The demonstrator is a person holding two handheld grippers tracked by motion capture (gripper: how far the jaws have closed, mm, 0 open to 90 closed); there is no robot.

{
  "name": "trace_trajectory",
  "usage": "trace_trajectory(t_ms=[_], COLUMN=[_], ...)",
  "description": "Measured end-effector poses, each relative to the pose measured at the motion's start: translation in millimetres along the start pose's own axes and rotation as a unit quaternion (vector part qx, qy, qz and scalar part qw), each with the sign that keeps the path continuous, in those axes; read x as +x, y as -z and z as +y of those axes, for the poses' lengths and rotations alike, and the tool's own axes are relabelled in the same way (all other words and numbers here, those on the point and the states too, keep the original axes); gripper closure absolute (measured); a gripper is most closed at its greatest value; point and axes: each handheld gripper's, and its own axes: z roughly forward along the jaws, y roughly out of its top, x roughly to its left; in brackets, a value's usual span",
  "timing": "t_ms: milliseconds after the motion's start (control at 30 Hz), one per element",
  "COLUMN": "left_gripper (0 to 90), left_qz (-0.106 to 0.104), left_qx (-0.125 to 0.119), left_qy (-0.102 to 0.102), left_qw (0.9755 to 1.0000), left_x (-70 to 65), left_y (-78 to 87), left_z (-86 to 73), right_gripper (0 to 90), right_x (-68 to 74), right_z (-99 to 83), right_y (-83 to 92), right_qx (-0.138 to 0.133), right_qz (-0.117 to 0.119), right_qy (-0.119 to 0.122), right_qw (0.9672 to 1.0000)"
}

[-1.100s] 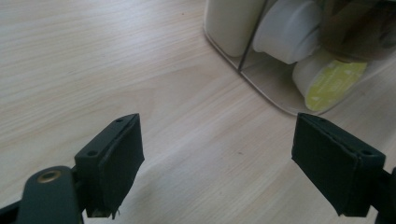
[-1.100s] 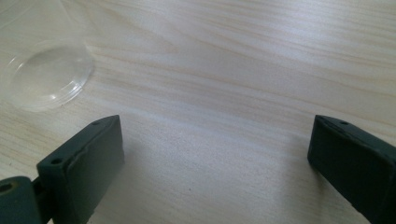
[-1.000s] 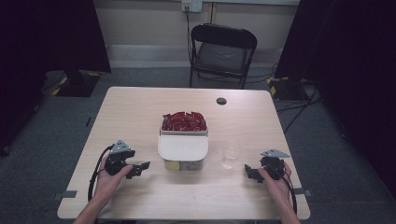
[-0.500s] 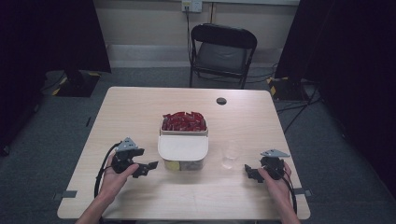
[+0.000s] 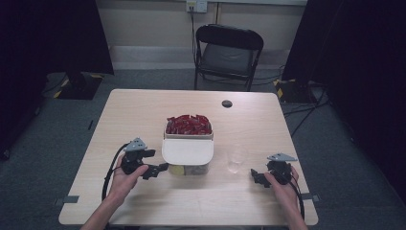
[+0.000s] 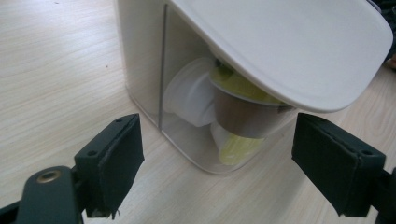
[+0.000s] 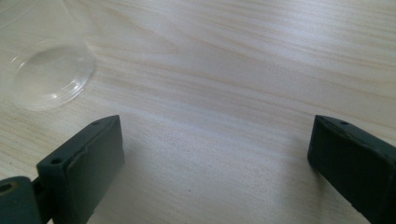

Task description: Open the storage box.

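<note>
Two grippers: both have jaws spread wide, holding nothing.
Left gripper point(image 5: 160, 168): it has moved in close to the box point(image 5: 187, 163) since a second ago; its jaws now face the box's near corner.
Meaning: a grab on the box looks next.
Box: middle of the table point(image 5: 143, 110), white lid point(image 6: 299, 42) tilted on top, small cups point(image 6: 233, 100) inside.
Right gripper point(image 5: 256, 176): resting near the table's right edge.
Nearby: clear cup point(image 5: 236, 159) just right of the box, red packets point(image 5: 188, 124) behind.
In the way: nothing.

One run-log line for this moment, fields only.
left gripper: open, at lidded container, not touching | right gripper: open, over table near clear cup | held: nothing
</note>
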Motion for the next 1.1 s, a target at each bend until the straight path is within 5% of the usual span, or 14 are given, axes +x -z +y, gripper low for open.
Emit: trace_trajectory(t_ms=[333, 1100], left_gripper=[15.0, 15.6], left_qz=[-0.007, -0.007], left_qx=[0.007, -0.007], left_qy=[-0.002, -0.016], left_qw=[1.0000, 0.9998], left_x=[-3.9, -7.2], left_y=[-8.6, 1.5], left_z=[1.4, 14.5], right_gripper=[3.1, 3.1], right_x=[0.1, 0.1], right_z=[0.1, 0.1], right_y=[0.1, 0.1], right_qx=[0.000, 0.001], right_qz=[0.001, 0.001], right_qy=[-0.001, -0.001], right_qw=[1.0000, 1.0000])
